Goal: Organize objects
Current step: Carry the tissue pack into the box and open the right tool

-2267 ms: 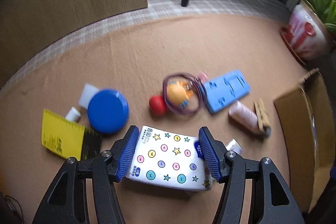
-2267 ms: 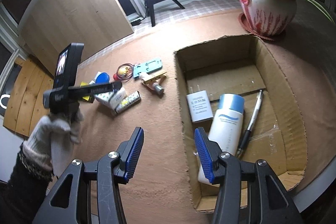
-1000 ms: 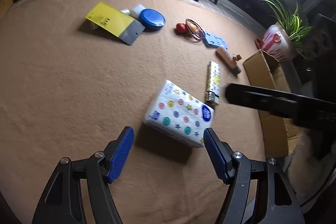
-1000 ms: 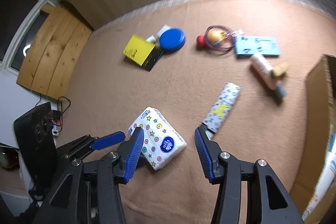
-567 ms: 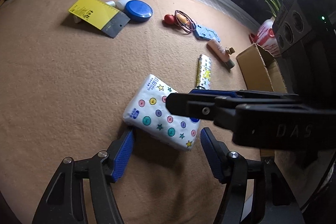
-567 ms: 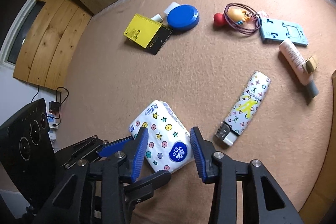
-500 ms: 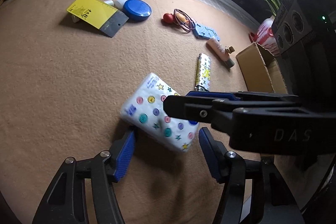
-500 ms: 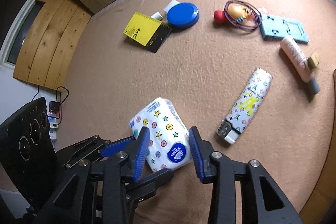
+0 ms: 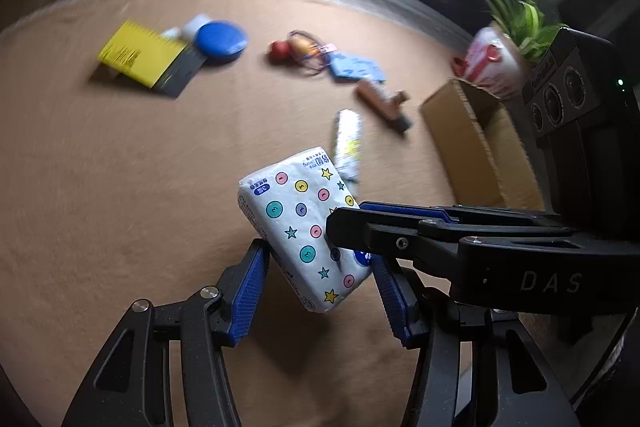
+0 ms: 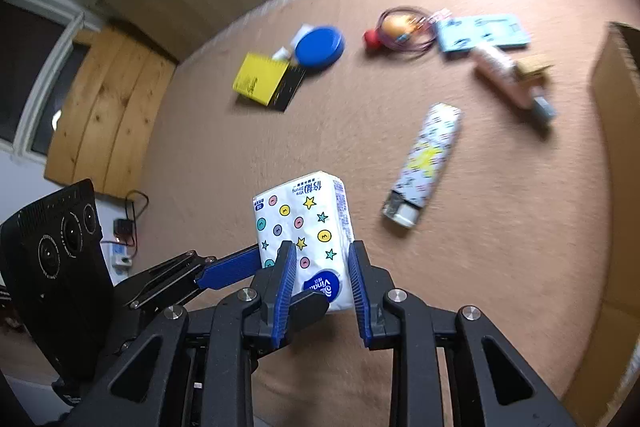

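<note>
A white tissue pack (image 9: 296, 211) printed with coloured dots and stars hangs tilted above the tan carpet, casting a shadow below. My left gripper (image 9: 320, 261) has its blue pads against the pack's two lower edges, and its jaws are closing. My right gripper (image 10: 322, 263) comes in from the right in the left wrist view. Its pads pinch the faces of the tissue pack (image 10: 304, 211) at the lower end, and its jaws are closing too. One left finger (image 10: 228, 271) touches the pack's left side in the right wrist view.
An open cardboard box (image 9: 480, 155) stands at the right by a potted plant (image 9: 492, 63). On the carpet lie a patterned tube (image 10: 428, 159), a pink tube with a wooden clip (image 10: 504, 75), a blue stand (image 10: 484, 33), a red-nosed toy (image 10: 372, 37), a blue lid (image 10: 320, 47) and a yellow notebook (image 10: 260, 79).
The tissue pack has come up off the carpet and tipped on end. The right gripper swung over from the box and closed on it. The left jaws narrowed around it.
</note>
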Available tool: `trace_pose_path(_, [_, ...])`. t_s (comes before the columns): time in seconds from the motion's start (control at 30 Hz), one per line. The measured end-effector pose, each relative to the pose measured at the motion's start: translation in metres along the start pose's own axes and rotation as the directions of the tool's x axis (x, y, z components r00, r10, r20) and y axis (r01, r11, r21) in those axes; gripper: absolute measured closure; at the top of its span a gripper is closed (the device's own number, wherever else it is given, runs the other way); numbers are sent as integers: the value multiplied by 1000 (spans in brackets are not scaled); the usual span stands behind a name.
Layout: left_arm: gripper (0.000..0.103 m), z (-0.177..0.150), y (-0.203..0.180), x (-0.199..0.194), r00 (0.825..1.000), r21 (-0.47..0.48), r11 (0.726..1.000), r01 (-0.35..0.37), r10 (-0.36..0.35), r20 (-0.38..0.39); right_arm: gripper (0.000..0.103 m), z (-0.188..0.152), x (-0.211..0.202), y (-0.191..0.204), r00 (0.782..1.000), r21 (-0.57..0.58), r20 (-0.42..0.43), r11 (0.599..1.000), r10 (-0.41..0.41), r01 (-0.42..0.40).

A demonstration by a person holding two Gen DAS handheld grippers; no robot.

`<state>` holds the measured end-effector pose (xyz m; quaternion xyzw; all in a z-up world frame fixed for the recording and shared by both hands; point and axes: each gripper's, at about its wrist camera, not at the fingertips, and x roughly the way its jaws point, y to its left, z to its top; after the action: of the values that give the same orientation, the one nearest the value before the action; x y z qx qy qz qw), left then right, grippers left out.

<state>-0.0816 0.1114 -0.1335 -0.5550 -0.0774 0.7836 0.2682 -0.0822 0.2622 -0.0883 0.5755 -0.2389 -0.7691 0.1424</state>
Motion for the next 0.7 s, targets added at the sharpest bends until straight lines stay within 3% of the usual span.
trace_pose_path(0.37, [47,22,-100,-6,997,186,980,69,-76,31,78,-19,-98,-30,977,48,194,995,-91,83])
trace_pose_path(0.7, [47,18,-201,21,986,340,926,166,-163,-36,78,-58,-166,-89,936,188,286,970,-205,155])
